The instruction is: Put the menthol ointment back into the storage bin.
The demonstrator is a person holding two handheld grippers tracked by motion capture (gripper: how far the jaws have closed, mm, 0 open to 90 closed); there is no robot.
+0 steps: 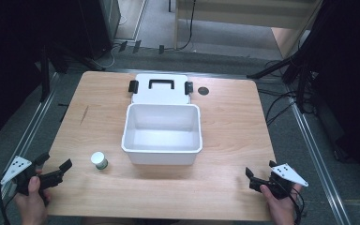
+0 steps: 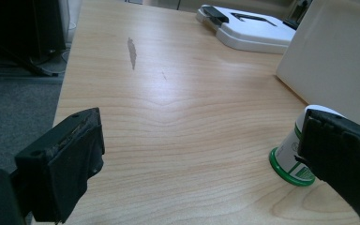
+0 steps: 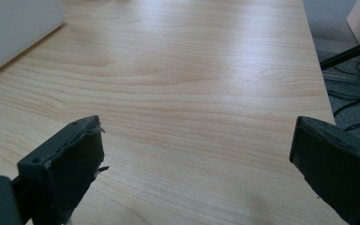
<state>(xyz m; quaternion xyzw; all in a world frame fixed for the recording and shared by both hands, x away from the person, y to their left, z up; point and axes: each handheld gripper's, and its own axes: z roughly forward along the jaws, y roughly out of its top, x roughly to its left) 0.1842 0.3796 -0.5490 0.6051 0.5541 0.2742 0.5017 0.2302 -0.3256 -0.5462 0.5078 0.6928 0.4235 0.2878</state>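
The small white cup (image 1: pixel 99 160) with a green base stands upside down on the counter (image 1: pixel 225 117), just beside the front-left corner of the open white box (image 1: pixel 162 133). The left gripper (image 1: pixel 51 169) hovers near the counter's front-left edge, jaws spread wide and holding nothing; in the left gripper view the cup (image 2: pixel 296 154) sits partly behind its right jaw rather than between the two. The right gripper (image 1: pixel 261 172) waits at the front-right, likewise wide open and empty. The likely risk is a sideways knock (the cup looks light): if the left gripper advances without recentring, that jaw could tip the cup or shove it against the box wall.
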